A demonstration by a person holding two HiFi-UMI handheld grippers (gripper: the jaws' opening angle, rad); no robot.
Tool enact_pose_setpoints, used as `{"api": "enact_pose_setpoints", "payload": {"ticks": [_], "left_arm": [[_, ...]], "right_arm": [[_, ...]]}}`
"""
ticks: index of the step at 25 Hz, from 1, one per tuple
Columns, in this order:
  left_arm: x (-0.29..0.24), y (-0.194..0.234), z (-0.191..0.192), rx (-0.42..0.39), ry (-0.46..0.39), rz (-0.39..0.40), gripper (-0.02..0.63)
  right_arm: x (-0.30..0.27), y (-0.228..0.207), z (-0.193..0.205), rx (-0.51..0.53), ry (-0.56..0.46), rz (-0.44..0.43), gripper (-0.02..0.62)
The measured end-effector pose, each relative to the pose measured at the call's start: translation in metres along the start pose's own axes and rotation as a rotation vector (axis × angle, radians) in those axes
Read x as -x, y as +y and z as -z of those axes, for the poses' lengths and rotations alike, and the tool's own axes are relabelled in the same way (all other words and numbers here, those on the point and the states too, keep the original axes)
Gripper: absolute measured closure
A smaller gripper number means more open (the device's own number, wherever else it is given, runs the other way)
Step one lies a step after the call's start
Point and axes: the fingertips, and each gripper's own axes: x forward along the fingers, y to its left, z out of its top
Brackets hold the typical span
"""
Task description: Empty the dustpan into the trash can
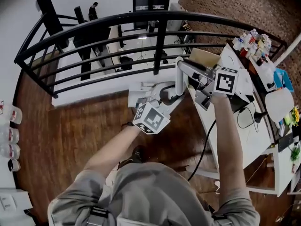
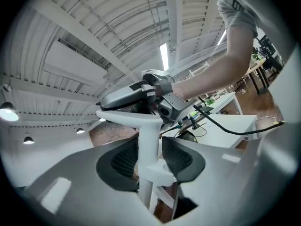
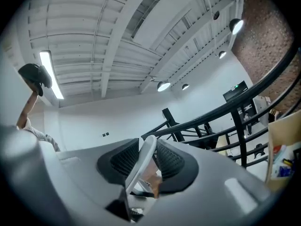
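The white dustpan (image 1: 140,94) hangs tilted over the wooden floor, below the black railing, and its white handle (image 1: 179,76) rises to the right. My left gripper (image 1: 162,96) reaches the pan end from below. In the left gripper view the handle's post (image 2: 148,131) stands between the left gripper's (image 2: 149,161) pads with a thin gap on one side. My right gripper (image 1: 190,74) comes in from the right at the handle's top. In the right gripper view a thin white edge of the handle (image 3: 146,150) runs slanted between the right gripper's (image 3: 141,163) pads, which press on it.
A black railing (image 1: 141,22) curves across the back above a lower floor. A white table (image 1: 244,131) at the right carries bottles (image 1: 254,42) and a black cable (image 1: 207,140). A cardboard box (image 1: 203,56) stands by the table's far end. Several bottles (image 1: 9,135) line the left wall.
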Motion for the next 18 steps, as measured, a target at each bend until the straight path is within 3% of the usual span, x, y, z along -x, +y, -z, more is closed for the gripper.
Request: {"api": "enact_pose_setpoints", "payload": {"ticks": [4, 8, 12, 15, 18], "left_arm": [[0.034, 0.0, 0.006, 0.077, -0.019, -0.006, 0.376], [0.057, -0.007, 0.006, 0.119, -0.032, -0.006, 0.362], [0.052, -0.019, 0.004, 0.086, 0.012, 0.014, 0.373], [0.044, -0.03, -0.002, 0.024, 0.034, 0.04, 0.48], [0.039, -0.032, -0.006, -0.006, 0.041, 0.033, 0.486]], "right_arm": [[-0.008, 0.024, 0.015, 0.054, 0.046, -0.043, 0.48], [-0.012, 0.046, 0.028, 0.076, 0.056, -0.083, 0.482], [-0.003, 0.048, 0.032, 0.064, 0.052, -0.08, 0.483], [0.005, 0.05, 0.034, 0.074, 0.054, -0.067, 0.483], [0.012, 0.05, 0.033, 0.134, 0.031, -0.034, 0.482]]}}
